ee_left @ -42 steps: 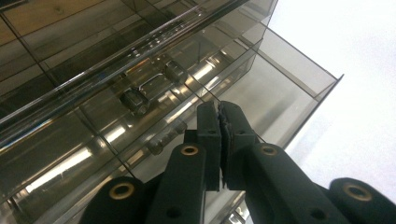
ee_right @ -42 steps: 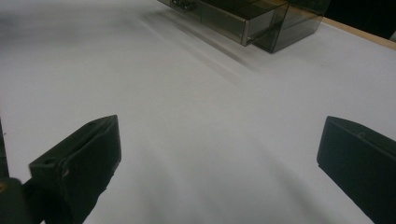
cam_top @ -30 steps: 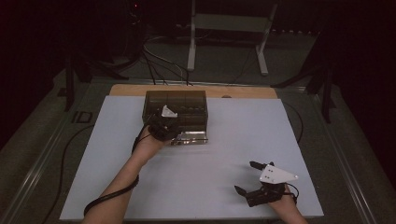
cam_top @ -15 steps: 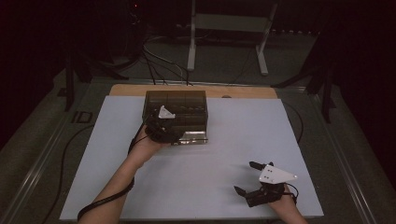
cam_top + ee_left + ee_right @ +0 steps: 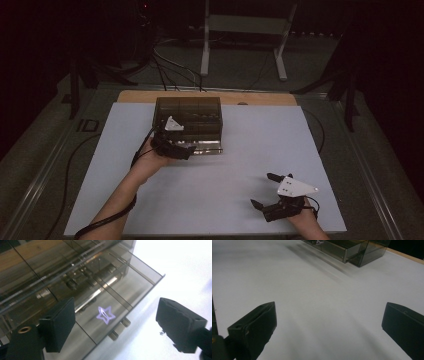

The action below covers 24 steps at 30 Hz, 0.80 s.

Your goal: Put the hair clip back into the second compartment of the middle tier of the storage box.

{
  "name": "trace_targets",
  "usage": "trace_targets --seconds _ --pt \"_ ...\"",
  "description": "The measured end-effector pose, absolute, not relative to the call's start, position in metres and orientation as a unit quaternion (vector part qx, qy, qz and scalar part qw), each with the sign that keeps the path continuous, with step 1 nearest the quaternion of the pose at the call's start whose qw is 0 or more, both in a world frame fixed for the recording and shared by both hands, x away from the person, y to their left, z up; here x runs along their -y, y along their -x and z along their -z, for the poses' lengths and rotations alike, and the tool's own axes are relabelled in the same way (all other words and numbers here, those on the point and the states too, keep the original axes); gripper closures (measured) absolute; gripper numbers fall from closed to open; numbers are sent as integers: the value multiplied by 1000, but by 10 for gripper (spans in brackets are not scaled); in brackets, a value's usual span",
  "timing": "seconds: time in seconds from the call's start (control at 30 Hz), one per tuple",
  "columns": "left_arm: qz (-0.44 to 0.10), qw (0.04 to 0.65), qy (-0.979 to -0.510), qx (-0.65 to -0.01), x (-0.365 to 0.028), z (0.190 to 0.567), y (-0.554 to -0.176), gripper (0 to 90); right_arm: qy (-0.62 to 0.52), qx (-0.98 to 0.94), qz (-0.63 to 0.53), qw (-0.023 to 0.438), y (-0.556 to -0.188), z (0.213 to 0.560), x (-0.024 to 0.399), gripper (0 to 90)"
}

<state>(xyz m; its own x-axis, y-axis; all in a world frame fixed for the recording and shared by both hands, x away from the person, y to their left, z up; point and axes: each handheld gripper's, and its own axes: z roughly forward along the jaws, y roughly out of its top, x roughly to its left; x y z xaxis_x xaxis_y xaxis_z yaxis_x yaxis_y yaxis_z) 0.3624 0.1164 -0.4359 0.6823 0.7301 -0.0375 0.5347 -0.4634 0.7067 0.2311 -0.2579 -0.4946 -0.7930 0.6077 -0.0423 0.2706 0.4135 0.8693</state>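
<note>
Just ahead of my left gripper (image 5: 189,149) sits the smoky plastic organizer box (image 5: 189,116), its bottom drawer (image 5: 113,298) pulled out toward me. A purple star-shaped clip (image 5: 105,314) lies on the drawer floor, between and beyond the jaws, touching neither. Those jaws have just been opening and now stand apart with nothing between them, so I judge the drop into the drawer done. Next I need to back the gripper clear, then push the drawer front shut squarely, without catching its two small knobs (image 5: 119,328) askew. Compared with a second ago, the left hand sits slightly back from the box. Over on the right, my right gripper (image 5: 266,191) rests on the white table (image 5: 240,150) with jaws apart, holding nothing, well away from the box, as before.
</note>
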Motion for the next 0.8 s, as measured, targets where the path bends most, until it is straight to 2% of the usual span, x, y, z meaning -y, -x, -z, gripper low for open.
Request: trace_targets --seconds 0.07,0.1,0.23,0.8 --pt "-127 359 -849 -368 -117 436 -360 128 -267 -822 -471 179 -231 495 258 3" --pt "-125 362 -848 -367 -118 436 -358 73 -267 -822 -471 179 -231 495 258 3" --pt "-123 364 -849 -362 -119 434 -352 13 -269 -822 -470 178 -231 495 257 3" --pt "-126 374 -848 -354 -137 438 -332 1 -270 -822 -469 179 -231 495 258 3"
